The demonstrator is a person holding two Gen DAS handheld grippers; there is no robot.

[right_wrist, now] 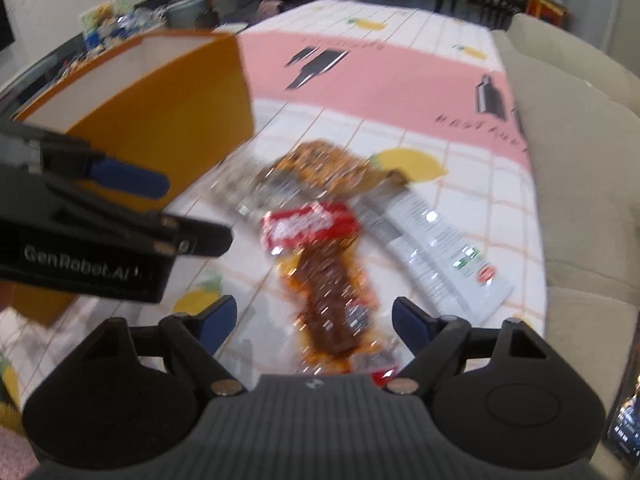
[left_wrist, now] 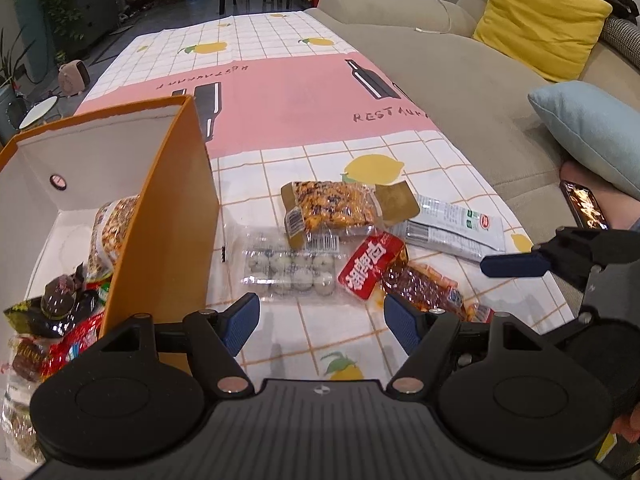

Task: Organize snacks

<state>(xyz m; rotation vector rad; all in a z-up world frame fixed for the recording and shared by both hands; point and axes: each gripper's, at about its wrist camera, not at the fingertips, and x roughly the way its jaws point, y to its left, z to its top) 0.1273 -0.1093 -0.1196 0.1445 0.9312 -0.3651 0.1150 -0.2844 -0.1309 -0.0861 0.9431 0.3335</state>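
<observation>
An orange box [left_wrist: 168, 208] with a white inside stands at the left and holds several snack packs [left_wrist: 68, 308]. A pile of snacks lies on the tablecloth: a clear tray of round sweets [left_wrist: 290, 270], an orange-brown pack [left_wrist: 332, 204], a red pack [left_wrist: 372, 264], a dark reddish pack [left_wrist: 424, 286] and a white pack [left_wrist: 452, 226]. My left gripper [left_wrist: 320, 316] is open and empty, just before the clear tray. My right gripper [right_wrist: 314, 320] is open and empty, over the dark reddish pack [right_wrist: 332, 300]. The right wrist view is blurred.
A beige sofa [left_wrist: 460, 80] with a yellow cushion [left_wrist: 540, 16] and a blue cushion [left_wrist: 588, 128] runs along the table's right edge. A phone [left_wrist: 584, 204] rests on the sofa. The orange box [right_wrist: 160, 112] stands left of the pile.
</observation>
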